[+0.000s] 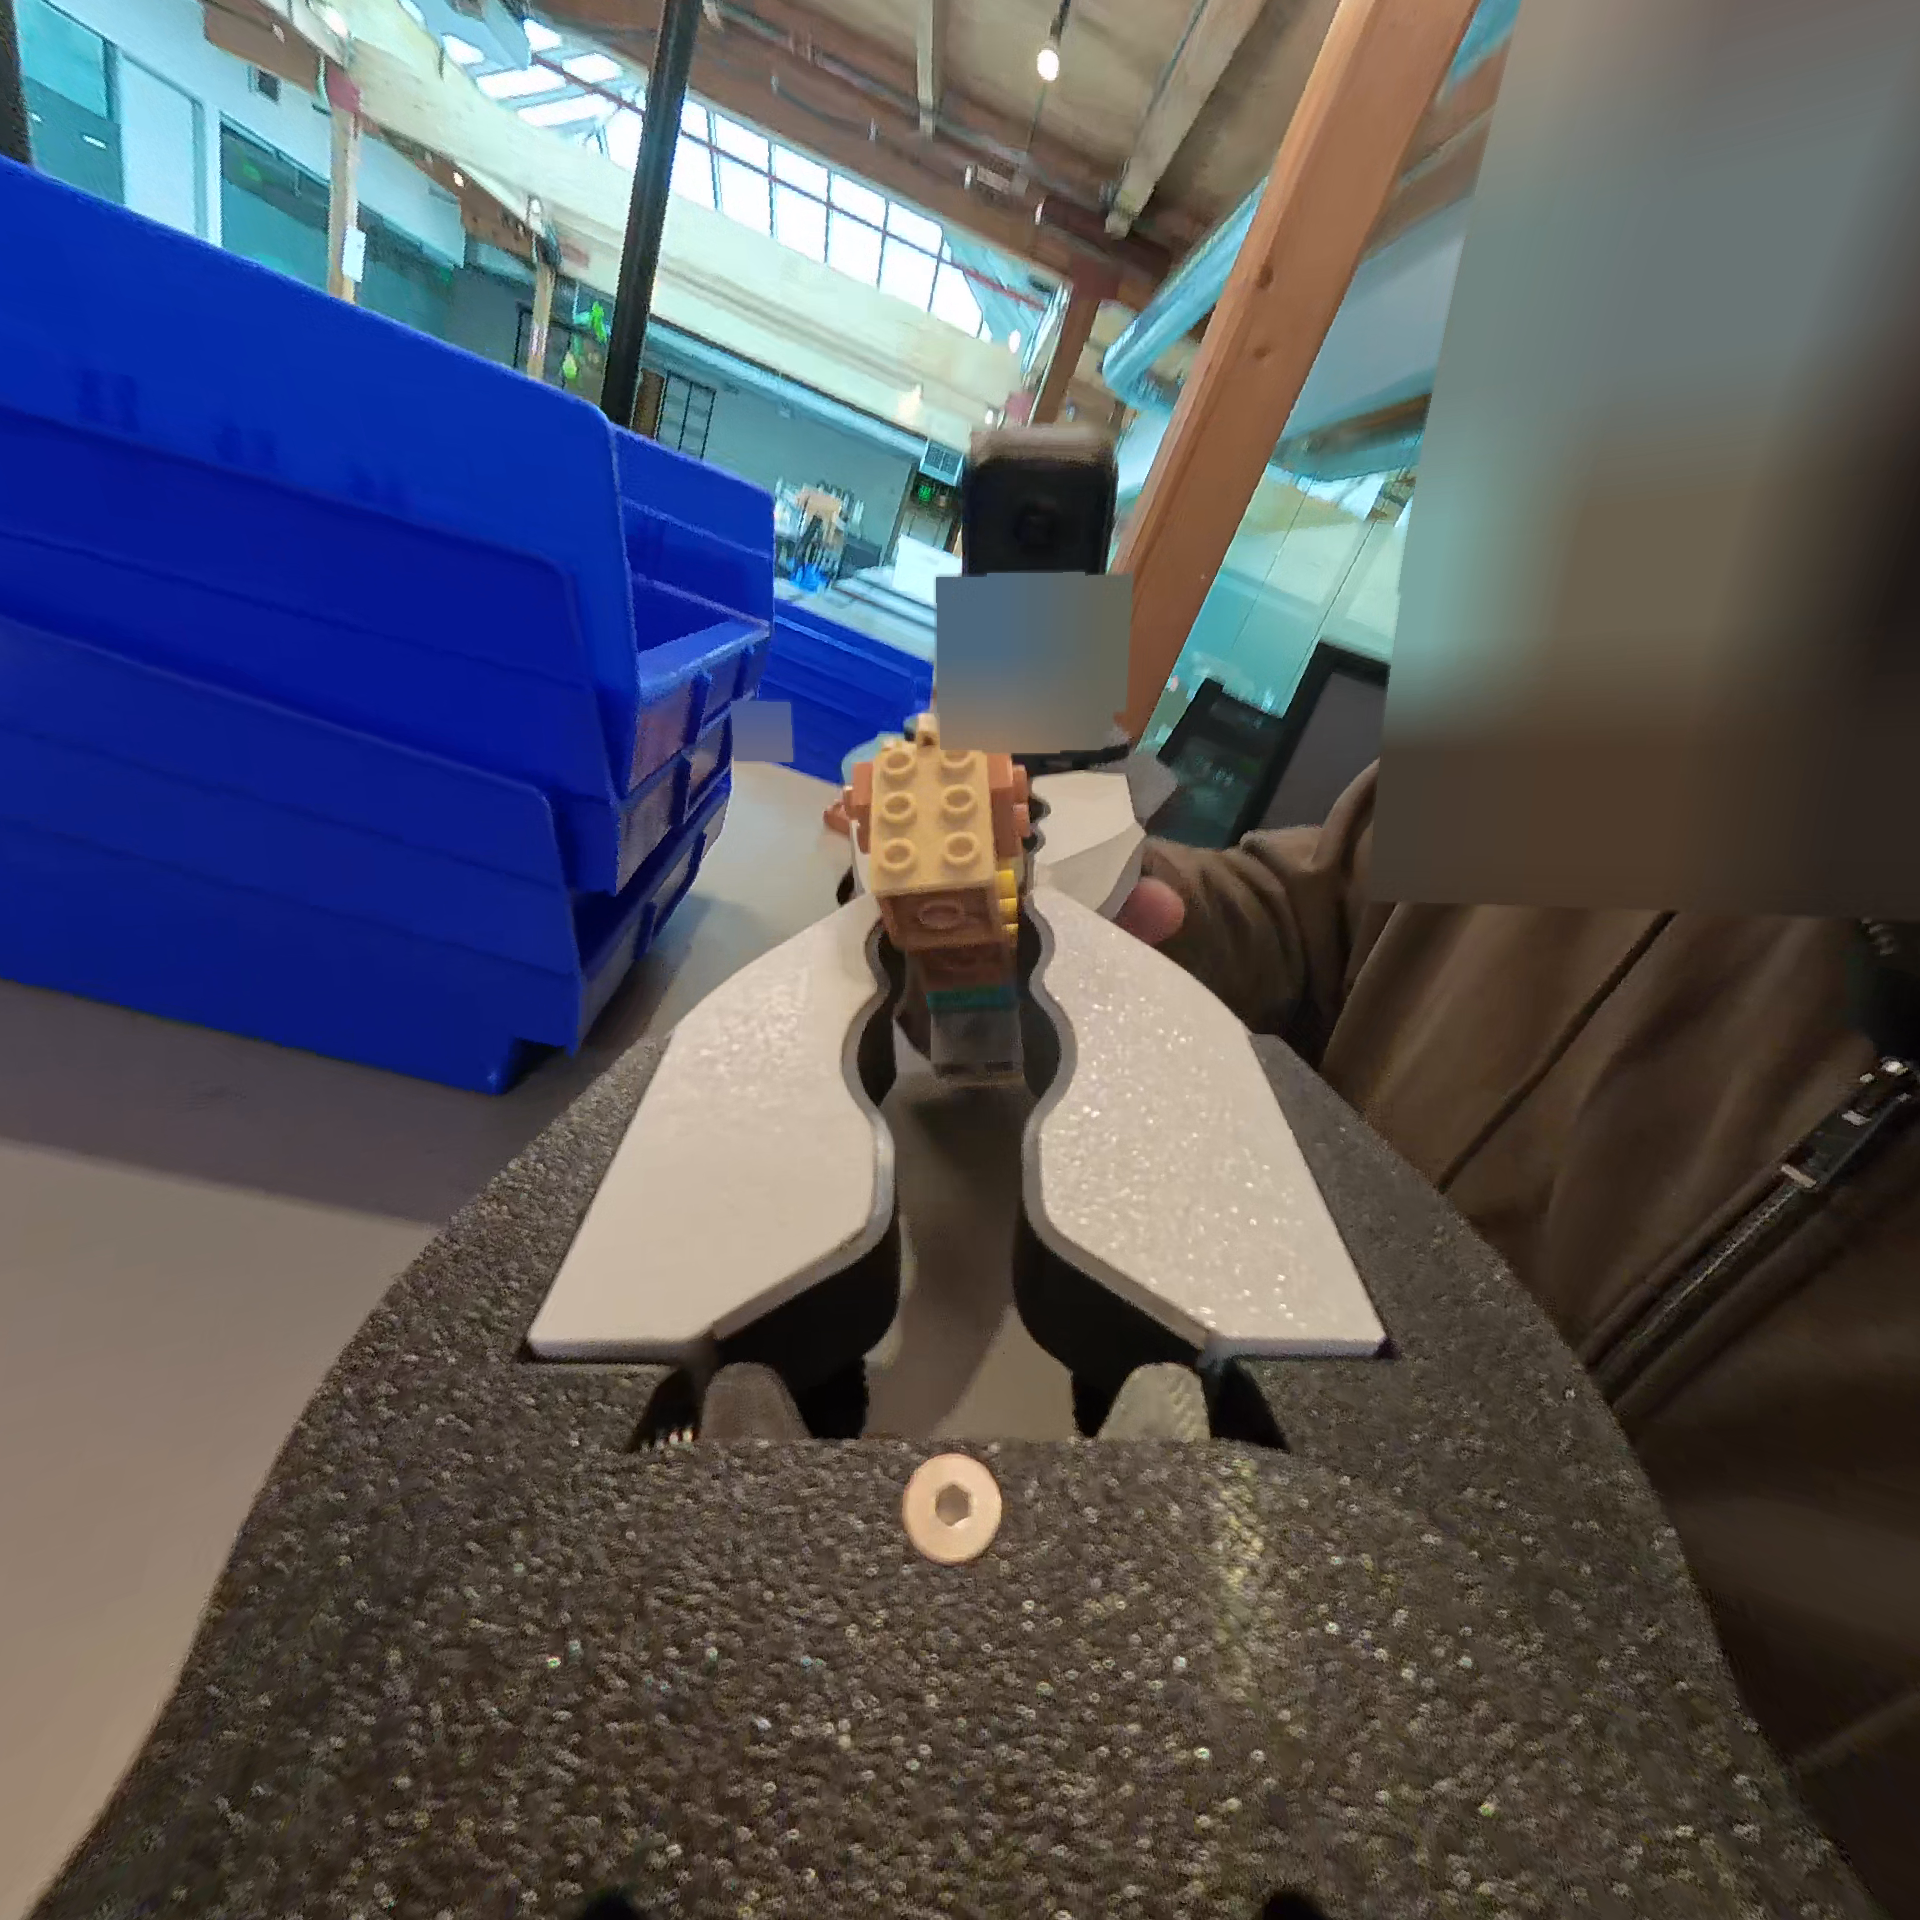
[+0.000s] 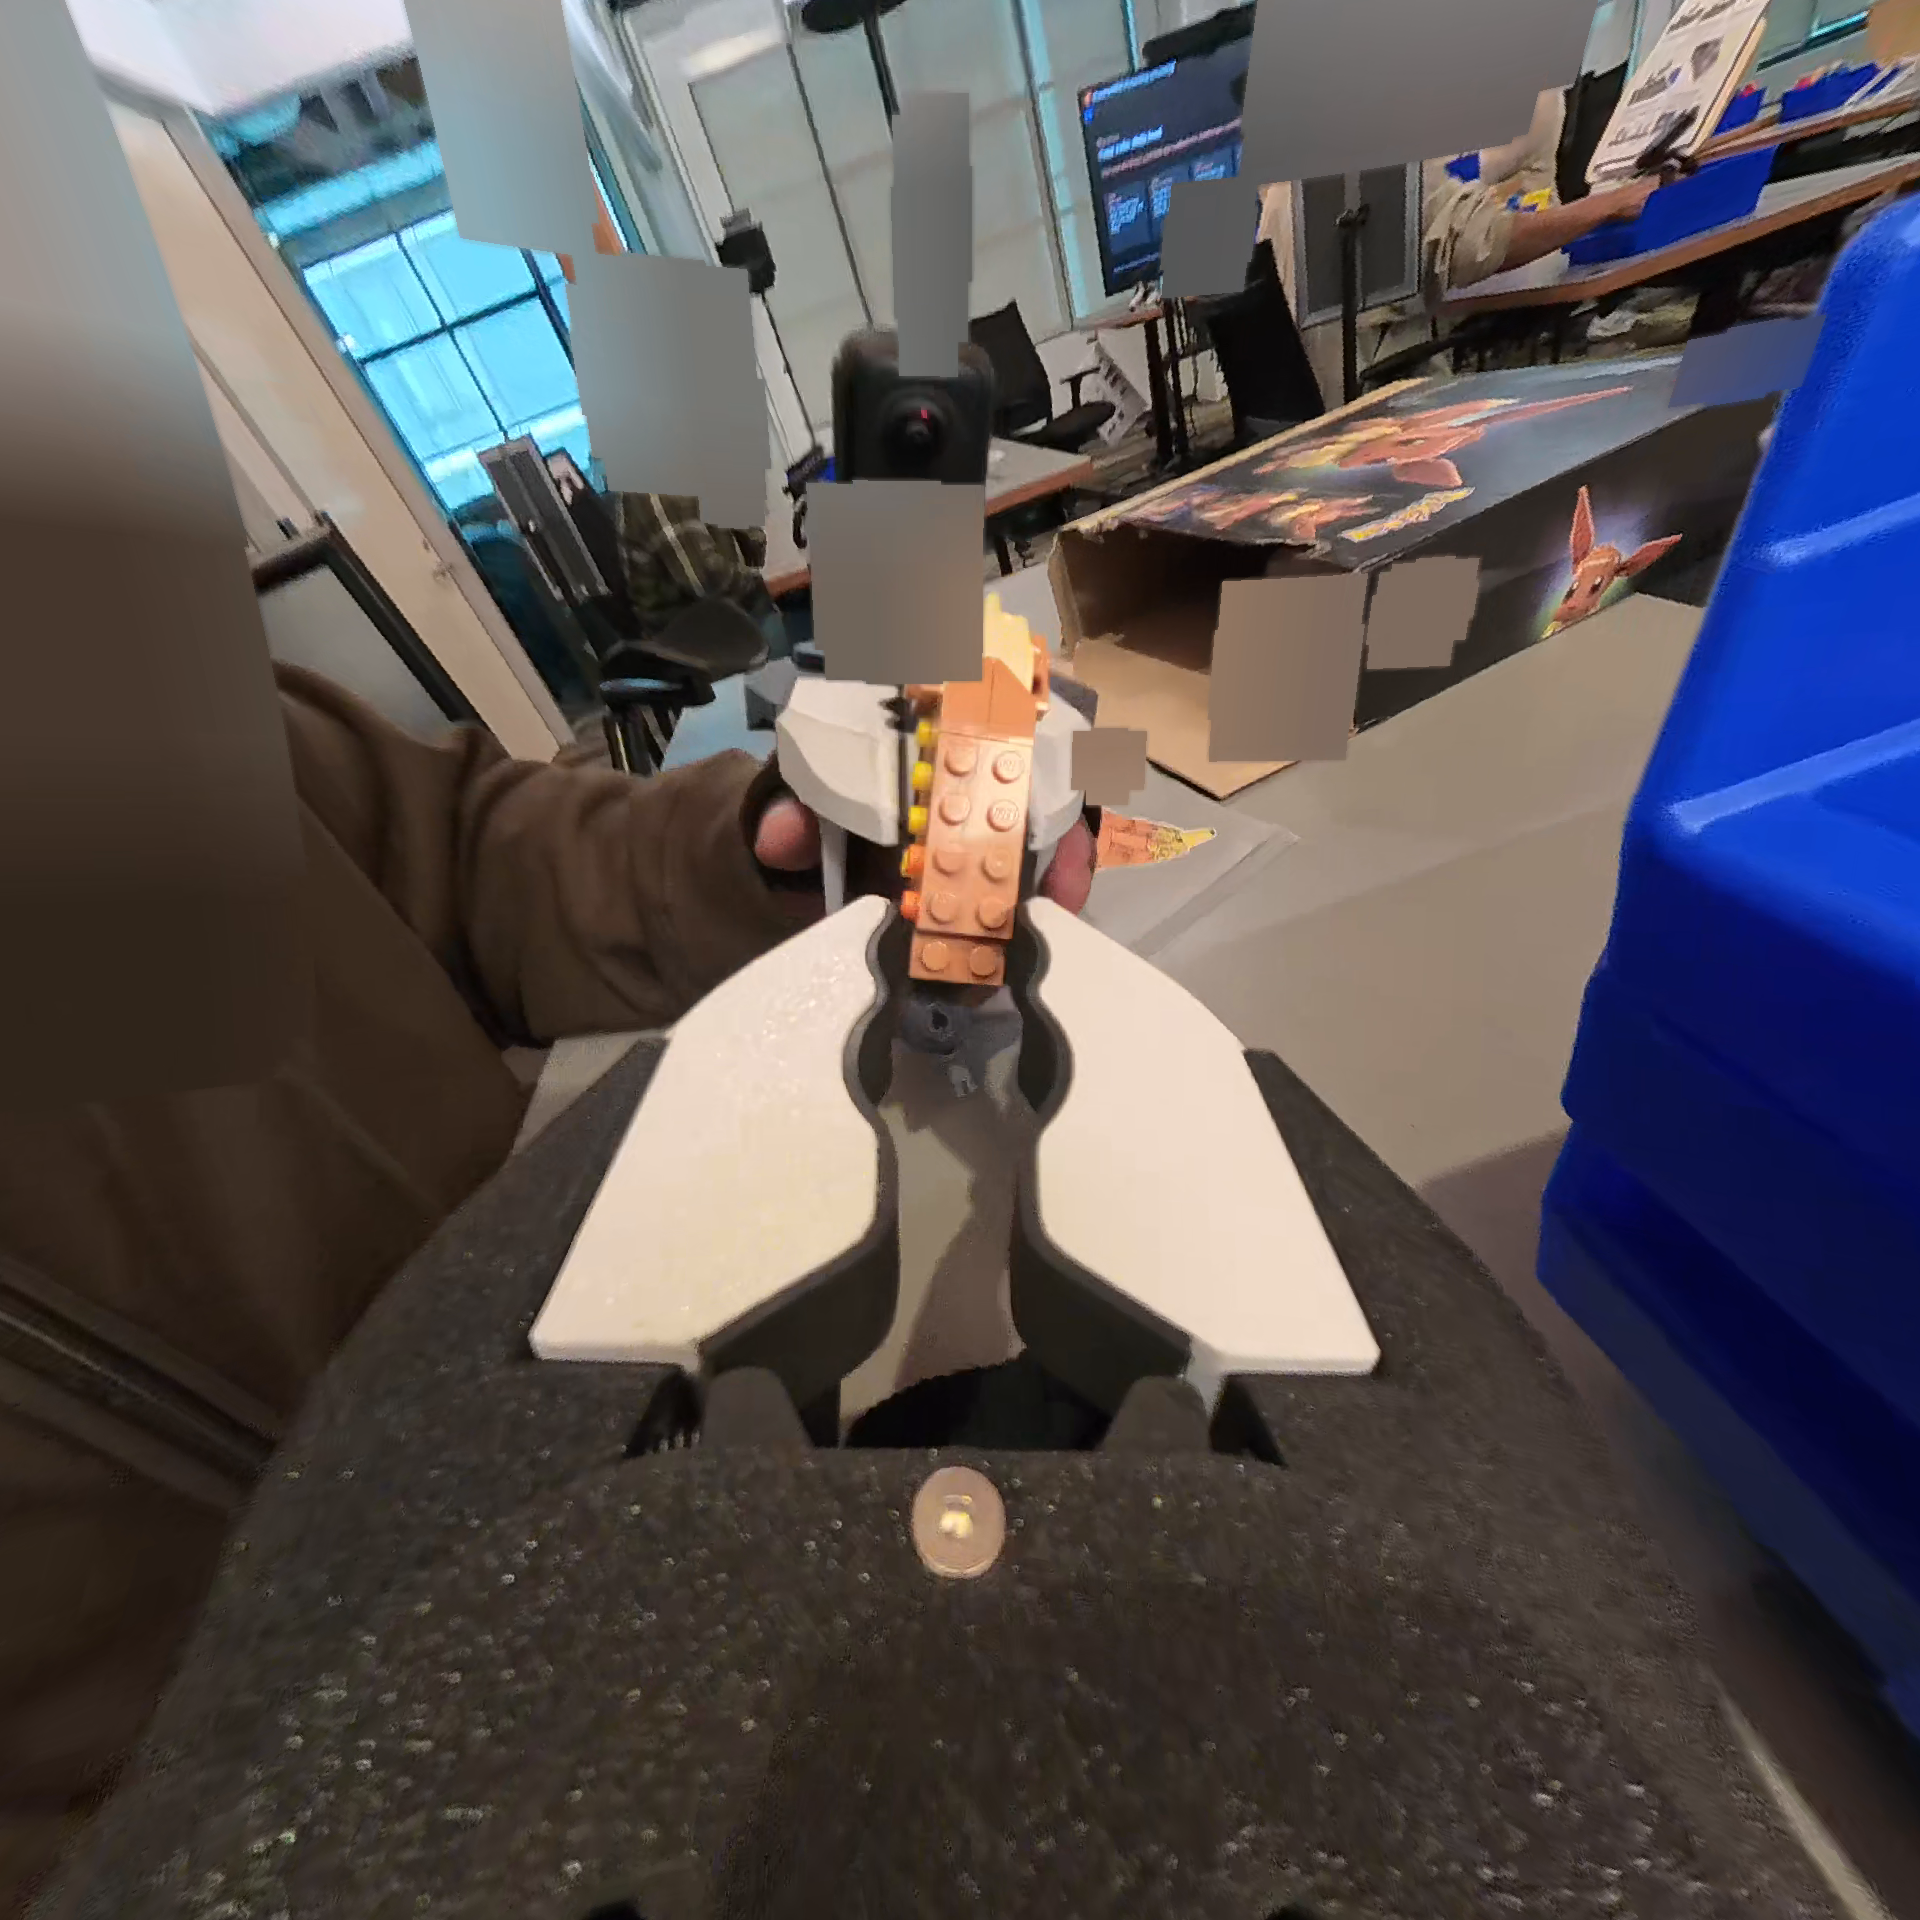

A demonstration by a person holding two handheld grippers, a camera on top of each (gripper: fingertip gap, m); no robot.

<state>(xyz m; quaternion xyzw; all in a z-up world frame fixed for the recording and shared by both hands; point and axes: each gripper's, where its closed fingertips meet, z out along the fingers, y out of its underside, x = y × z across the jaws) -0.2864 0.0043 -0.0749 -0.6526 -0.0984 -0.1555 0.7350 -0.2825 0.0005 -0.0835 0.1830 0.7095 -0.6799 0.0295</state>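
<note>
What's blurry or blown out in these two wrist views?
Left wrist view: brick assembly between the left tool tips is sharp, skylights overexposed, blue bins bent by wide-angle distortion. Right wrist view: right tool sharp, blue bin at frame edge soft and smeared.

Left gripper [image 1: 951,935] and right gripper [image 2: 956,935] point nose to nose, each one's white fingers [image 1: 769,1122] drawn in tight on the same brick build [image 1: 940,862] (gripped from opposite ends). A brown-sleeved hand [image 2: 784,831] wraps the far handle.
</note>
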